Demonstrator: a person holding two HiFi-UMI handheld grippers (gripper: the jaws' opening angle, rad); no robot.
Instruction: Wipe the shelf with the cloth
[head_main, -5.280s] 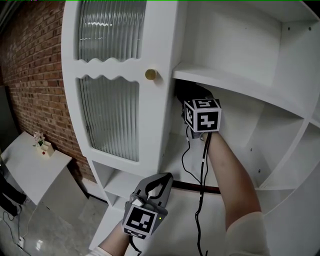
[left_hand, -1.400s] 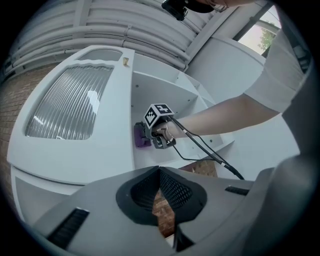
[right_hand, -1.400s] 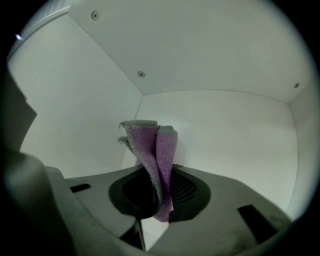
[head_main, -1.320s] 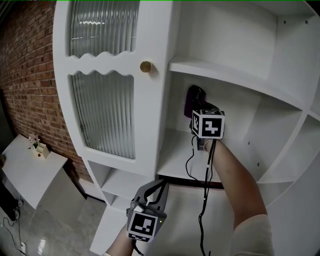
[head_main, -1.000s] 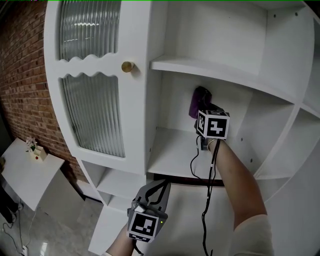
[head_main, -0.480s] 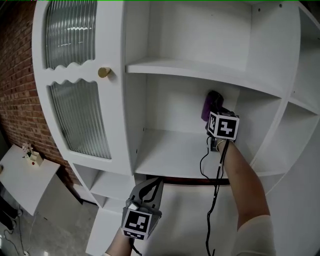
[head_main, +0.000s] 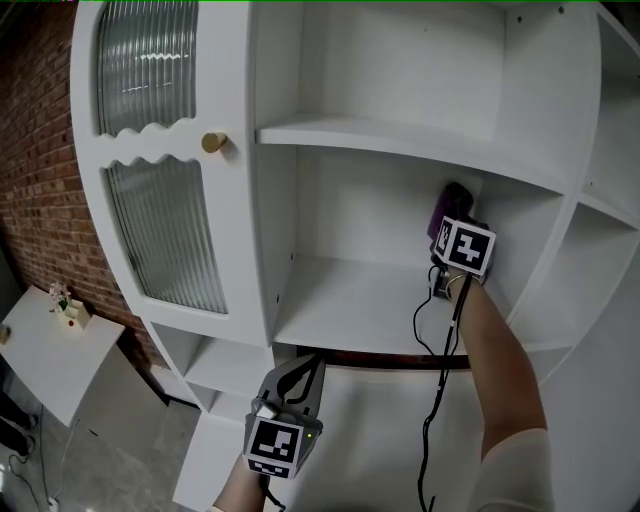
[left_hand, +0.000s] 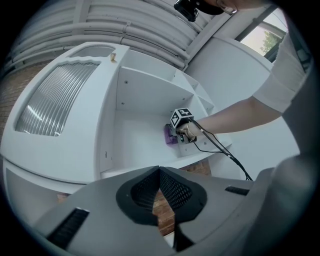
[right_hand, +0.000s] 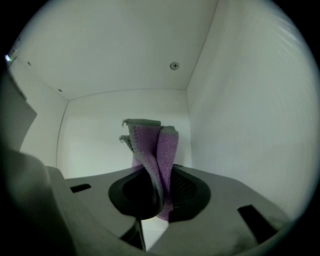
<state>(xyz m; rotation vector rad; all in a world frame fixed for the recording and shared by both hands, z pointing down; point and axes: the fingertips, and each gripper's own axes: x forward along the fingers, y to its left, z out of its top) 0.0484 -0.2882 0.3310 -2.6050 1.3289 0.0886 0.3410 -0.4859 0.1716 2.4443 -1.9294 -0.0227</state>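
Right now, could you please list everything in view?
cabinet: one, white, open shelves
door: one, white with ribbed glass, cabinet's left
knob: one, brass, on the door
cloth: one, purple, near middle compartment's back right corner
brick wall: one, red, far left
side table: one, white, lower left
cable: one, black, along the right forearm
left gripper: one, grey, shut and empty, low before the cabinet
right gripper: one, grey, shut on the cloth

A red brick wall (head_main: 40, 130) rises left of the left tongs (head_main: 306, 366), above a small white table (head_main: 50, 358) on pale floor (head_main: 120, 450).
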